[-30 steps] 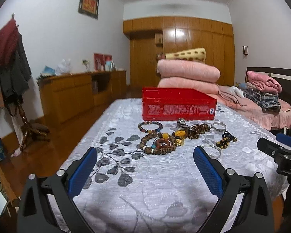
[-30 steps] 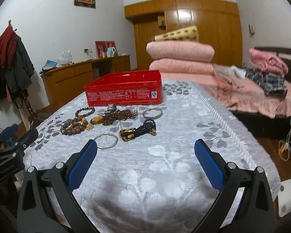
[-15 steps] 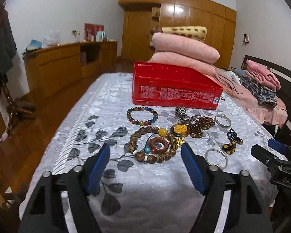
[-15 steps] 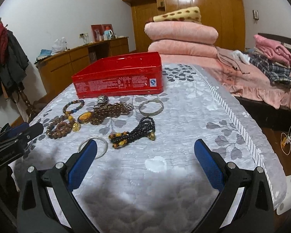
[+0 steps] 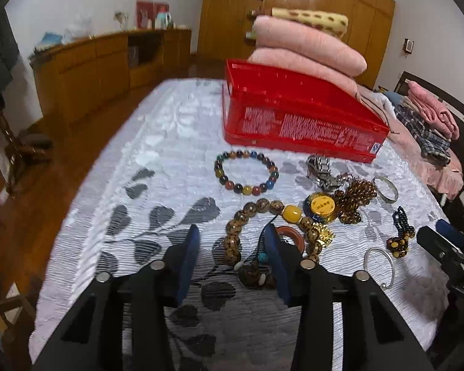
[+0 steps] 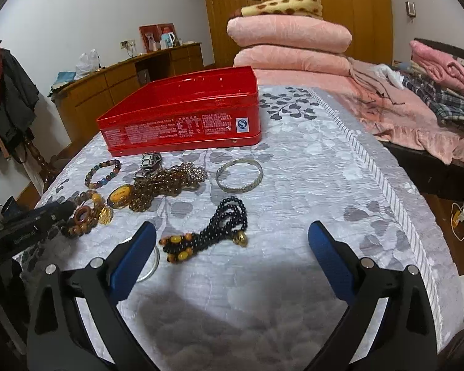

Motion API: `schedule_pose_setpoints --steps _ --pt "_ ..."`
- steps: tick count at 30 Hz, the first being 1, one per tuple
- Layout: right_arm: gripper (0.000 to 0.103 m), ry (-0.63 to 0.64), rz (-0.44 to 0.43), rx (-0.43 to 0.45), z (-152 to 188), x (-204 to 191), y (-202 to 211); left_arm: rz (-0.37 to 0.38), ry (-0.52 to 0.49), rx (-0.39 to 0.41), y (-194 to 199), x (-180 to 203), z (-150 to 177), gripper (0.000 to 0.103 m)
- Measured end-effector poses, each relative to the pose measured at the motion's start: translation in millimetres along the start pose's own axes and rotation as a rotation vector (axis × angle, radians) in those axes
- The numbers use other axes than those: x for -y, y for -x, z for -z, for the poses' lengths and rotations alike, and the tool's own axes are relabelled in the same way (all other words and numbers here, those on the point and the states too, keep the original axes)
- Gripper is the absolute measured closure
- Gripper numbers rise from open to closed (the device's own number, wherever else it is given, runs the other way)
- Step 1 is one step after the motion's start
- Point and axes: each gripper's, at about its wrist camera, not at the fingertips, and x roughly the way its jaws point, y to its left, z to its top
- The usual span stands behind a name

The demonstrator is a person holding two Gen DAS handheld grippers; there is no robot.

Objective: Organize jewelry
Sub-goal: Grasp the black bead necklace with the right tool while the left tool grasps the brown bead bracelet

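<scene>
Fingers of left gripper [image 5: 232, 241] closing around brown bead bracelet [image 5: 241, 232], no grip yet, nearer than a second ago; right gripper [image 6: 232, 238] spread wide, empty.

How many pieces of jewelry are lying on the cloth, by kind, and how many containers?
Bead bracelets or strings: 4 (multicolour bracelet, big brown bead string, amber-brown bead pile, black bead string)
Silver bangles: 2 (wide bangle, thin bangle)
Metal watch: 1
Red tin: 1
Total: 8
</scene>
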Motion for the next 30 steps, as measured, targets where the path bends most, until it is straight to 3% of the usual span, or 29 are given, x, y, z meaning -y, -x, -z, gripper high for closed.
schedule_pose_setpoints --steps 3,9,13,22,25,28,30 --pt "0.022 -0.009 -0.009 -0.038 -5 -1 -9 0.013 0.008 -0.017 -4 -4 -4 0.062" --pt "0.027 -0.031 -0.012 -0.123 -11 1 -28 0.028 0.008 -0.033 -11 -5 -9 0.064" --pt "0.042 -0.016 0.003 -0.158 -14 -2 -37 0.028 0.024 -0.034 -12 -11 -10 0.077" --pt "0.056 0.051 0.035 -0.165 -13 -12 -42 -0.002 -0.050 -0.049 -17 0 -15 0.080" --pt "0.064 0.068 0.034 -0.158 -13 -15 -41 -0.009 -0.076 -0.047 -18 4 -14 0.085" --pt "0.070 0.059 0.026 -0.154 -13 -13 -40 0.020 -0.040 -0.039 -14 -2 -14 0.091" --pt "0.082 0.058 0.022 -0.149 -13 -13 -38 0.057 -0.015 -0.031 -11 -6 -13 0.092"
